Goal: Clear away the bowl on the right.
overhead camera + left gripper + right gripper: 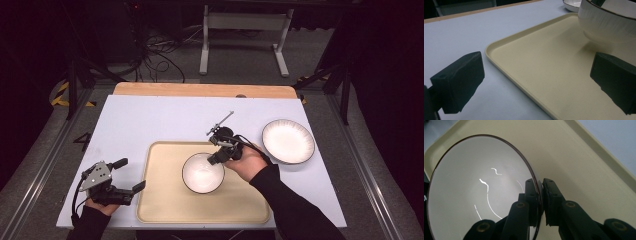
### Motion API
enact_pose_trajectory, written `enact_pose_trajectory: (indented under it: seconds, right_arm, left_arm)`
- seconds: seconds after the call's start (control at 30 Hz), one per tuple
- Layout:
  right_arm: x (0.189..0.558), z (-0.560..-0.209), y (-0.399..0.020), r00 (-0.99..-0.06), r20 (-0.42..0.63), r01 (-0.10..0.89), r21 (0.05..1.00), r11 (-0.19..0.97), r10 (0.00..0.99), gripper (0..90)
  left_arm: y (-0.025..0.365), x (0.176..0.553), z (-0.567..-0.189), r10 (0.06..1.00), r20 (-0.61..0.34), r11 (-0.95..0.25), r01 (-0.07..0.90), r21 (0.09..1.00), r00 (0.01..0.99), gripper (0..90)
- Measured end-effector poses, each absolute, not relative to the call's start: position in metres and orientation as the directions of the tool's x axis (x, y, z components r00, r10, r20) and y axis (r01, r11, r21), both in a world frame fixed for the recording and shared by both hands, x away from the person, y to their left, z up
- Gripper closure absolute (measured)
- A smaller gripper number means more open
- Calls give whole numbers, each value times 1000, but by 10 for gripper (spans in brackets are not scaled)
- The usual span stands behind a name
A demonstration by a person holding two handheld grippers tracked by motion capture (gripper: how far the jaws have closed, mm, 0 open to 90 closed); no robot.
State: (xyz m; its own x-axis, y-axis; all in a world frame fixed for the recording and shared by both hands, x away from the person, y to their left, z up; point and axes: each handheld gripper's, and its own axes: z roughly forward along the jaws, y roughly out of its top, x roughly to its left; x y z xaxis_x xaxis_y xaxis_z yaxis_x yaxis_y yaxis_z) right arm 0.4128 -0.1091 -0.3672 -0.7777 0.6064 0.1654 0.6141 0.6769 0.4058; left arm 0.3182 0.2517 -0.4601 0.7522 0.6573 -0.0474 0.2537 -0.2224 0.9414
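Observation:
A white bowl (202, 173) with a dark rim is over the middle of the cream tray (165, 200). My right gripper (216, 159) is shut on the bowl's right rim, one jaw inside and one outside. In the right gripper view the bowl (474, 195) lies to the left of the clamped jaws, with the tray (579, 170) beneath it. My left gripper (131, 175) rests on the table just left of the tray, jaws wide apart with nothing between them. In the left gripper view the bowl (609, 22) shows at the top right above the tray (544, 62).
A white plate (288, 141) with a ribbed rim lies on the white table (150, 120) right of the tray. A wooden strip (200, 90) runs along the table's far edge. Beyond it are cables and a metal stand on the floor.

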Motion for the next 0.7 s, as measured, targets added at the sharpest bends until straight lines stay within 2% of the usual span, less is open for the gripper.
enact_pose_trajectory:
  seconds: [0.7]
  right_arm:
    - [416,-391,-106,-773,174,629,343,698,611,825]
  left_arm:
    - [251,318,-461,657,-58,-220,265,939,752,1]
